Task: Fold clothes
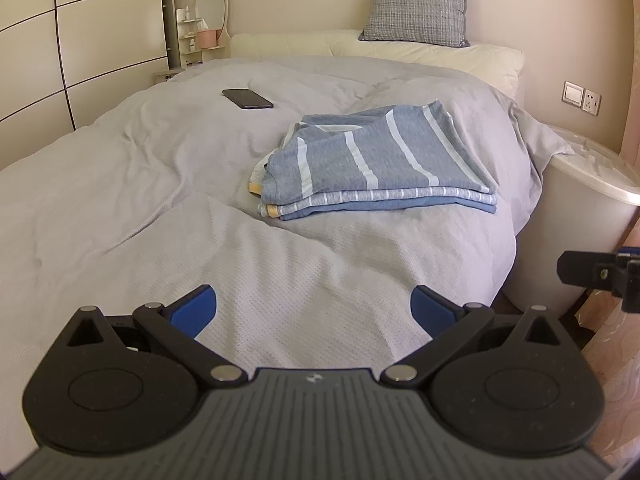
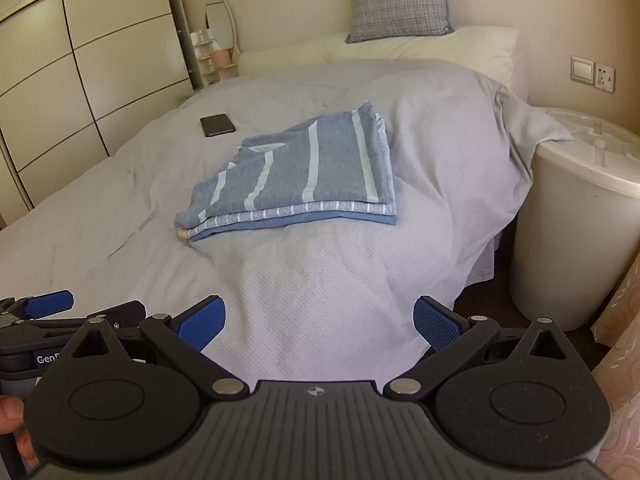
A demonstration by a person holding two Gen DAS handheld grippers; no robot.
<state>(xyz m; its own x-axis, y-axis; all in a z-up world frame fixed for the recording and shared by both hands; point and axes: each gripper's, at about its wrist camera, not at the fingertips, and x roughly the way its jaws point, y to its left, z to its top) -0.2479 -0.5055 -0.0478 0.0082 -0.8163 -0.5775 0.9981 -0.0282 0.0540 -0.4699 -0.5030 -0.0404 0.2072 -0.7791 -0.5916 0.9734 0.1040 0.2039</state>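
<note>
Left view: left gripper [image 1: 314, 306] wide open, empty; clothes [image 1: 372, 164] folded on bed [image 1: 120, 200], ahead and rightward, well apart. Right view: right gripper [image 2: 320, 318] wide open, empty; clothes [image 2: 296, 176] ahead, slightly leftward, long axis crosswise; neither clearly nearer

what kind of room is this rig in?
A bedroom, most likely at home: a bed with a grey duvet, a checked pillow at its head, and a wall of wardrobe doors. A stack of folded clothes lies on the bed.
</note>
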